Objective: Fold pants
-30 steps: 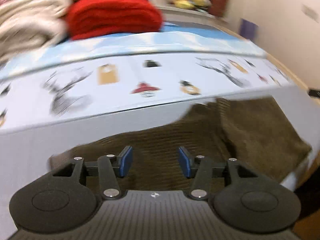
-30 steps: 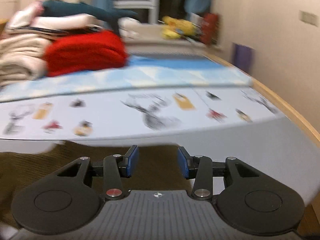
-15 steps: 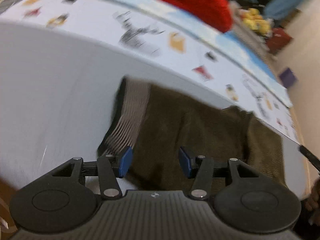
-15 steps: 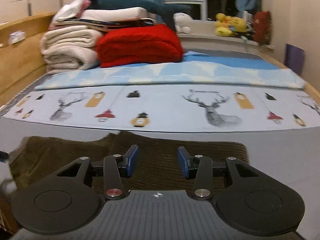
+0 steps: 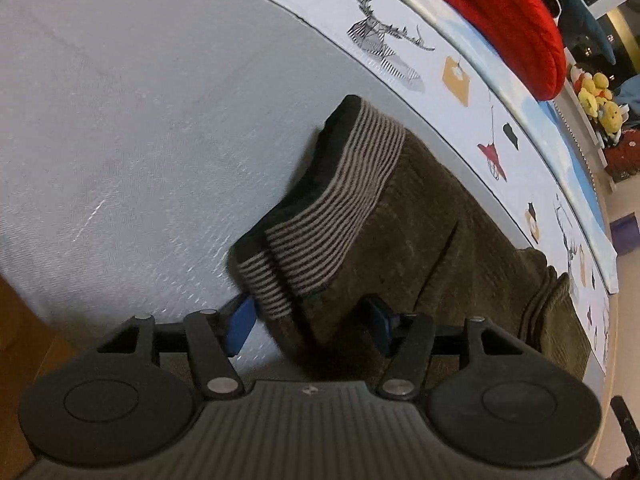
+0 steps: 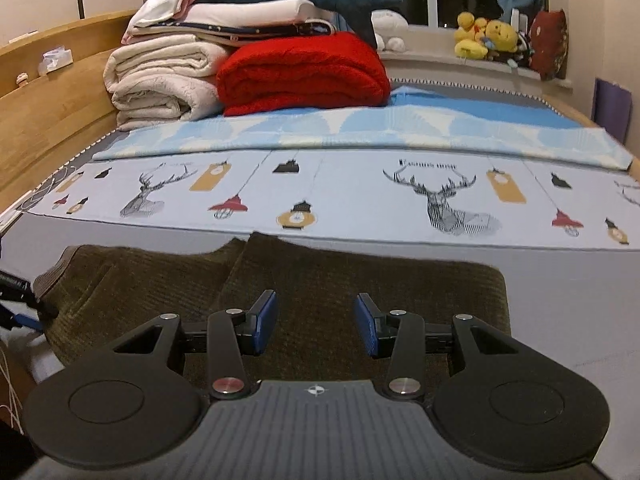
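Near the front edge of the grey mattress (image 5: 120, 128), the dark olive-brown corduroy pants (image 6: 320, 280) lay folded flat, their striped ribbed waistband (image 5: 332, 208) at the left end. The left gripper (image 5: 308, 320) sat at that corner with its blue-padded fingers (image 5: 240, 324) spread, one on each side of the waistband's near corner; neither pad pressed the cloth. The right gripper (image 6: 316, 320) hovered over the middle of the pants' near edge, its fingers (image 6: 264, 320) also spread apart and holding nothing. Just beyond the pants, a pale sheet printed with deer and lanterns (image 6: 360, 196) stretched across the bed, with a light blue blanket (image 6: 360, 128) behind it. At the far left corner stood a folded red knitted blanket (image 6: 304, 76) beside a stack of cream quilts (image 6: 160, 84). Yellow plush toys (image 6: 484, 40) sat on the window sill.
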Available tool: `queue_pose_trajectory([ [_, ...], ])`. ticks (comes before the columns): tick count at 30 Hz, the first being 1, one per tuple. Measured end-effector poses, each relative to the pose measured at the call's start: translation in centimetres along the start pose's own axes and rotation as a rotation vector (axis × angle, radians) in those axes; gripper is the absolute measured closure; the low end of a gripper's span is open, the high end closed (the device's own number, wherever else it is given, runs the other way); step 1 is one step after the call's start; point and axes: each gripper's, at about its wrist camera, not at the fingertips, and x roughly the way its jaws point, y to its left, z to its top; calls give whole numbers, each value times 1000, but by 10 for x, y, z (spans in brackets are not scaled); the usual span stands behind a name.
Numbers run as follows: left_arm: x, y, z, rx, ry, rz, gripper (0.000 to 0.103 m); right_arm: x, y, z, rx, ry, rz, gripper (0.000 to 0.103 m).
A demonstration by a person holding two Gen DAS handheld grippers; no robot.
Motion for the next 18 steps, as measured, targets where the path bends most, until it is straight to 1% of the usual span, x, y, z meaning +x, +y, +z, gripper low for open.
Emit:
queue_pose_trajectory([
  [1, 1, -1, -1, -3, -5, 5, 35, 1, -2, -1, 2, 11, -1, 58],
  [3, 1, -4, -2, -10, -21, 24, 36, 5, -4, -5, -5, 56, -19, 57],
  [5, 1, -13, -1, -12, -38, 65, 49, 18, -4, -13, -30, 155, -69, 57],
  [6, 1, -17, -1, -14, -43, 79, 52, 25, -5, -18, -39, 210, -101, 57],
  [7, -2, -21, -1, -15, -51, 96, 60, 32, -7, -24, -39, 271, -128, 57],
  [8, -5, -26, -1, -14, -62, 112, 65, 37, -9, -28, -31, 309, -139, 57],
  [10, -15, -40, -1, -5, -91, 134, 71, 46, -14, -36, -4, 384, -158, 57],
  [12, -32, -62, -3, 48, -147, 146, 73, 53, -18, -43, 12, 437, -176, 57],
  [13, -40, -76, -4, 79, -181, 137, 75, 53, -19, -46, 21, 444, -177, 57],
  [15, -57, -107, -7, 150, -244, 102, 77, 48, -21, -46, 48, 426, -169, 57],
  [18, -77, -167, -19, 288, -327, 5, 79, 32, -26, -42, 99, 352, -127, 57],
])
